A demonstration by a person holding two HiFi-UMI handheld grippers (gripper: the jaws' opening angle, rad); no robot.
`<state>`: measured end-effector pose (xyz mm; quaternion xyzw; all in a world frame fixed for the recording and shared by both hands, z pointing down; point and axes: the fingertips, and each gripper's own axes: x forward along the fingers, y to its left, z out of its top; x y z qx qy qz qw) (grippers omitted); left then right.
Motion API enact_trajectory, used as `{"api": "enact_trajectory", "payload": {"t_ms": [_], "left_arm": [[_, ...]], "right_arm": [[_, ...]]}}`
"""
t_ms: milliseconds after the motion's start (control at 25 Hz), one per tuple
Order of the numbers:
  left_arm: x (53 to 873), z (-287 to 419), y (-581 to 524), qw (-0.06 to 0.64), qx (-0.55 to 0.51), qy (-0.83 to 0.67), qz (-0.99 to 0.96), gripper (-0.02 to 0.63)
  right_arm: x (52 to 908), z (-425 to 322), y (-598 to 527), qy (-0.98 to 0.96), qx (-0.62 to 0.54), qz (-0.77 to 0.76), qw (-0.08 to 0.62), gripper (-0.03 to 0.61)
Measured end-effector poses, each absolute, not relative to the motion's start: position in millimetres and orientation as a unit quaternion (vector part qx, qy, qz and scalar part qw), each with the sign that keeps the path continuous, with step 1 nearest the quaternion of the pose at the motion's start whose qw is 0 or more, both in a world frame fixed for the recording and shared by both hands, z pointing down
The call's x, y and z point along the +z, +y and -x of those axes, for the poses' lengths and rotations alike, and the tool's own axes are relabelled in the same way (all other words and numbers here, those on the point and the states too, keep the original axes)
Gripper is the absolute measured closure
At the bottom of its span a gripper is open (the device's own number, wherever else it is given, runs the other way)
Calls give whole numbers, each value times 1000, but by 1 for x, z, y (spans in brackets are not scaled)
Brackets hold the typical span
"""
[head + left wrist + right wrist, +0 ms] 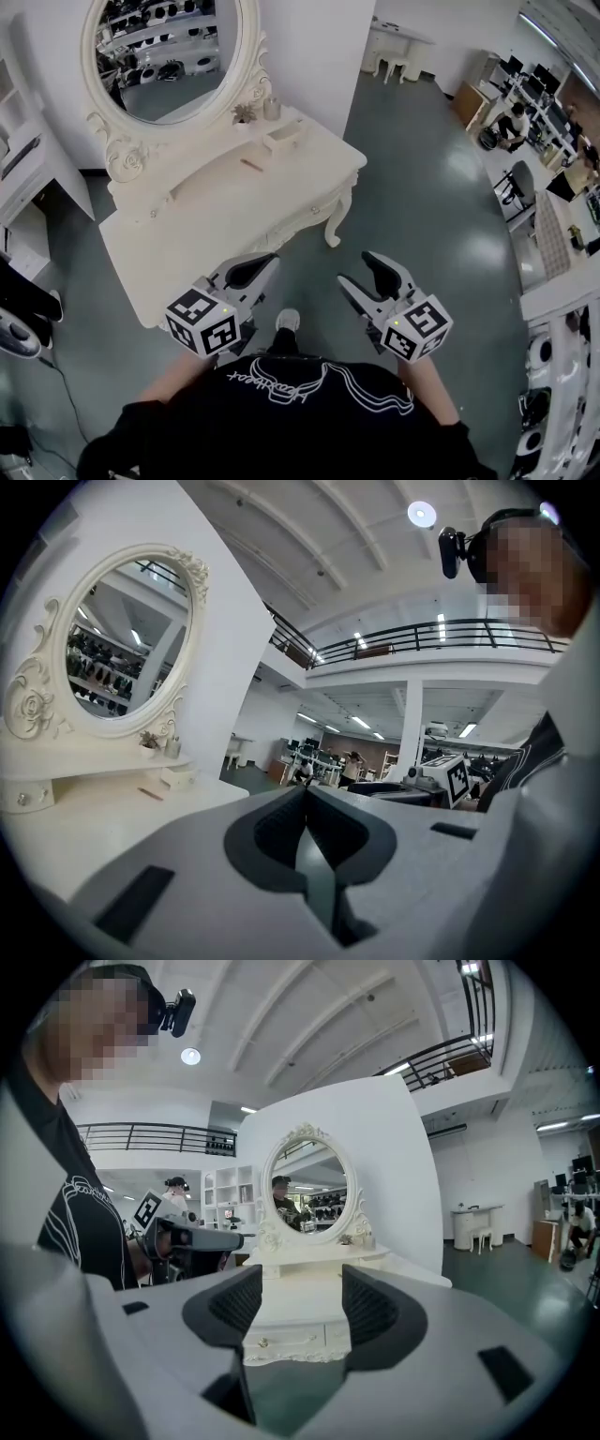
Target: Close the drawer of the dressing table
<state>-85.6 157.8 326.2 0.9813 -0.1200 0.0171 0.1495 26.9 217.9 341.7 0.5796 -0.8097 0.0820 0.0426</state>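
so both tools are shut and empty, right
Not quite: the right tool is open, not shut, its jaws well apart in the right gripper view. The left tool is shut, and both are empty.

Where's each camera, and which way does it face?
Head view: on the person's head, looking down on dressing table, left hand-held gripper, right hand-held gripper, black shirt.
Left gripper view: along its shut jaws; table left, shirt right.
Right gripper view: between open jaws, facing the table's front; shirt left.
Shared: the mirror.
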Motion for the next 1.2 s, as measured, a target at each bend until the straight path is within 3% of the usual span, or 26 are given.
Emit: {"api": "enact_trajectory", "payload": {"t_ms": [720, 1200], "left_arm": [[354, -14, -107, 181, 33, -173, -968, 609], [396, -33, -182, 188, 53, -216, -957, 609]], "right_arm": [[371, -127, -36, -811, 132, -565, 70, 330], [419, -177, -121, -803, 155, -564, 112, 339]]}}
